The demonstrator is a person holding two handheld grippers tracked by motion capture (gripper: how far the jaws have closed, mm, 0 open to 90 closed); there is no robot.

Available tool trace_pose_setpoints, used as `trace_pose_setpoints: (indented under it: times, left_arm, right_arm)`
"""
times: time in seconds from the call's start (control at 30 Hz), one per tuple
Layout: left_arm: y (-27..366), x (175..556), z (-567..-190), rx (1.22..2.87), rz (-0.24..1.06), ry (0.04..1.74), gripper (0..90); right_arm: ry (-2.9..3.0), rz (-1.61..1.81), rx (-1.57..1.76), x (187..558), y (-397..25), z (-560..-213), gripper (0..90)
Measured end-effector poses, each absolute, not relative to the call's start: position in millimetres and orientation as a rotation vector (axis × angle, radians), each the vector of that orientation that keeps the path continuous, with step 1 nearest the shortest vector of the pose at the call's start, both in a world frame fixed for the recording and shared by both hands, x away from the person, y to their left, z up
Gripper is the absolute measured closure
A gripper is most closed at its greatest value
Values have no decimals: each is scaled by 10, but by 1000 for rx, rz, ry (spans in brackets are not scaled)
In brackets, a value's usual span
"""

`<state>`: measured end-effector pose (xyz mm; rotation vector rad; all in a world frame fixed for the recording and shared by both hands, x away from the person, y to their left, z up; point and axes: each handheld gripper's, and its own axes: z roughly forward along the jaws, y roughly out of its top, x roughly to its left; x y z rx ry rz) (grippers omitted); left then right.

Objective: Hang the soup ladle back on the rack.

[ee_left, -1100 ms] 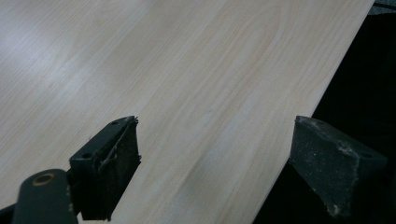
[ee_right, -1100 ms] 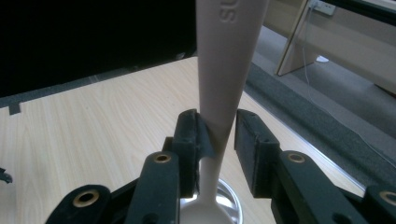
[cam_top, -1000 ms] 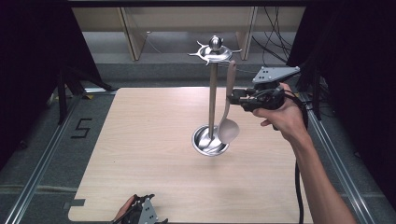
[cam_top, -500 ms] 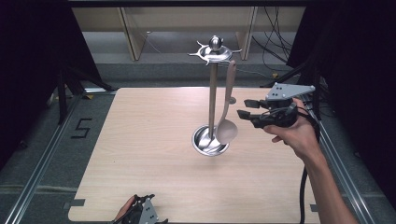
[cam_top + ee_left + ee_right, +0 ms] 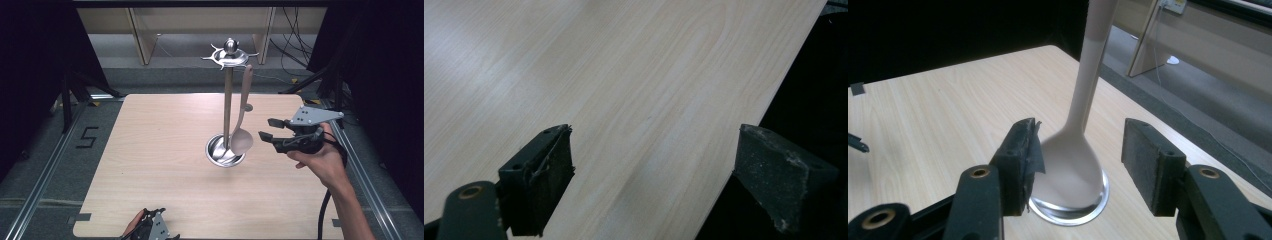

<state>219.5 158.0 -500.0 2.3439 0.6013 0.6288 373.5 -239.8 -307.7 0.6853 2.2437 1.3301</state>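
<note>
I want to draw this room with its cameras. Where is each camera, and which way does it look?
High view: above the near table edge, looking forward and down at the pale wooden table; forearm, right gripper.
Left gripper view: on the left gripper, facing the tabletop's edge; its black fingers.
Right gripper view: on that right gripper, facing the beige plastic spoon hanging on the steel utensil stand.
High and right views share spoon and stand.
</note>
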Motion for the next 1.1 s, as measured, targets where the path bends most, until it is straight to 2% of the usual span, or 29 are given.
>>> trace_pose_setpoints:
  times: [0.67, 1.1]
  left_arm:
    - [1586, 2193, -4991, 2344, 631, 600, 149]
    - [1585, 2192, -4993, 2343, 630, 597, 149]
  right_arm:
    - [2202, 1317, 708, 3466, -2364, -3396, 396]
    - [2223, 1281, 731, 3420, -2405, -3586, 364]
